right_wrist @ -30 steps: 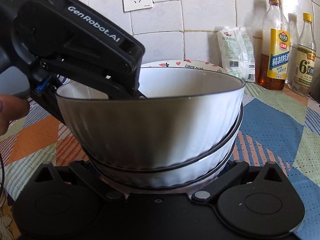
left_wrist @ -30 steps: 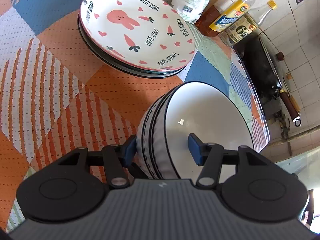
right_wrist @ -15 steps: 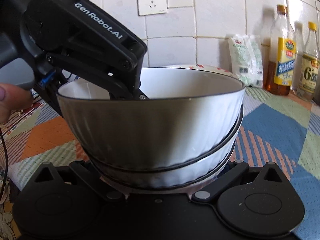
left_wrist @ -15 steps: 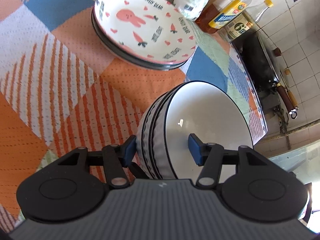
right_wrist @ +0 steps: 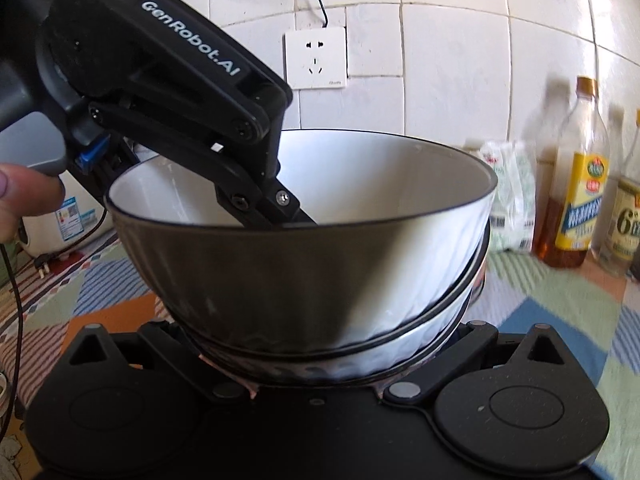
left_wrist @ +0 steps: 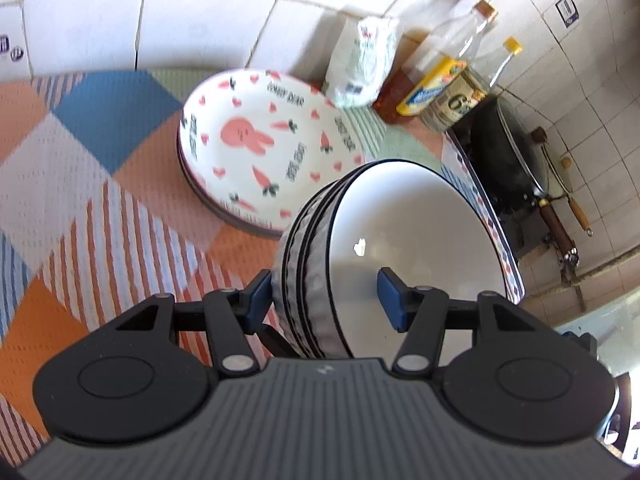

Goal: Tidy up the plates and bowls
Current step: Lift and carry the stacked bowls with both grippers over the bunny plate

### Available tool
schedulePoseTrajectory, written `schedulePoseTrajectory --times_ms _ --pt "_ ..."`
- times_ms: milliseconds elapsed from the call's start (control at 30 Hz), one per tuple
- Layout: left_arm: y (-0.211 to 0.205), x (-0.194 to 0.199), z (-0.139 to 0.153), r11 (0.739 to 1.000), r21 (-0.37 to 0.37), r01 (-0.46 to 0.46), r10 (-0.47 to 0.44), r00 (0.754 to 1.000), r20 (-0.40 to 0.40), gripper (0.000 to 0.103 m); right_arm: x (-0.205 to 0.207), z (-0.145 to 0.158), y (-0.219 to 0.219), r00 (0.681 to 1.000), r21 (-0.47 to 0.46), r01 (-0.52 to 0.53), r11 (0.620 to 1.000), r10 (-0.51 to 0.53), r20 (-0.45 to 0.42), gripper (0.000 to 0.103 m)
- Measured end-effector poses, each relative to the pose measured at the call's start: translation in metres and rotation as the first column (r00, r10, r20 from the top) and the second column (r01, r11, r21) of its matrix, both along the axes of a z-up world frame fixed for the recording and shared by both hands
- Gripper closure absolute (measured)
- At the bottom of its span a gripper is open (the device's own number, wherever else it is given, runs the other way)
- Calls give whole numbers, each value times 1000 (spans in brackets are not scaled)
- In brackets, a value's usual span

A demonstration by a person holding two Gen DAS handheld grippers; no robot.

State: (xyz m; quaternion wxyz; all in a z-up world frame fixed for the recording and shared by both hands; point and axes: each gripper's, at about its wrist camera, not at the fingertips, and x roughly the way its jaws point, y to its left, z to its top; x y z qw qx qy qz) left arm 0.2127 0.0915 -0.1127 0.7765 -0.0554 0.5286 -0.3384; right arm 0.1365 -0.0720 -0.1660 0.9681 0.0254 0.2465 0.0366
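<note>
A stack of white ribbed bowls [left_wrist: 404, 240] with black rims is held up above the patterned tablecloth. My left gripper [left_wrist: 326, 294] is shut on the stack's rim, one blue pad outside and one inside the top bowl. In the right wrist view the same bowl stack [right_wrist: 304, 264] fills the middle, with the left gripper's body [right_wrist: 160, 92] reaching into it from the upper left. My right gripper's fingertips are hidden under the bowls. A stack of plates topped by a pink rabbit plate [left_wrist: 260, 144] lies on the cloth beyond the bowls.
Oil and vinegar bottles [left_wrist: 448, 80] and a white bag [left_wrist: 360, 68] stand by the tiled wall at the back. A black wok [left_wrist: 508, 156] sits on the stove to the right. A wall socket [right_wrist: 315, 58] is behind. The tablecloth [left_wrist: 80, 208] spreads left.
The bowl stack has risen with both grippers. The plates and bottles have dropped lower in both views and more of the wall shows. The left gripper's grip on the rim is unchanged.
</note>
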Motion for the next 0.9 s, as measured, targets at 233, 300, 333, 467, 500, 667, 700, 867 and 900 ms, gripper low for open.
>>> schedulePoseTrajectory --times_ms 233,300,333,467,500,667,700,867,900 --pt "-7 30 2 1000 15 -14 14 1000 6 46 29 3 -11 1000 -11 -26 1000 26 4 0" --pt "-10 38 3 1000 29 -11 10 1000 19 46 38 1 -12 1000 -3 -32 999 32 -1 0" --pt "-11 43 3 999 32 -12 12 1000 22 46 45 -1 -16 1000 0 -31 1000 31 -3 0" --pt "-13 64 0 999 27 -27 27 1000 12 46 58 -5 -17 999 11 -44 999 44 -15 0" --pt "-14 68 -1 999 27 -33 33 999 13 46 63 -5 -20 999 9 -46 999 46 -17 0" --pt "-21 92 -7 999 24 -45 45 999 -5 45 89 -11 -36 998 22 -54 998 54 -41 0" --pt "-23 97 -8 999 21 -44 44 999 -10 45 94 -12 -38 998 18 -54 998 55 -45 0" --pt "-36 114 -18 999 21 -44 45 999 -23 44 117 -18 -54 995 6 -62 998 62 -76 0" --pt "-38 117 -20 999 21 -43 43 999 -27 44 120 -20 -58 995 8 -64 998 64 -80 0"
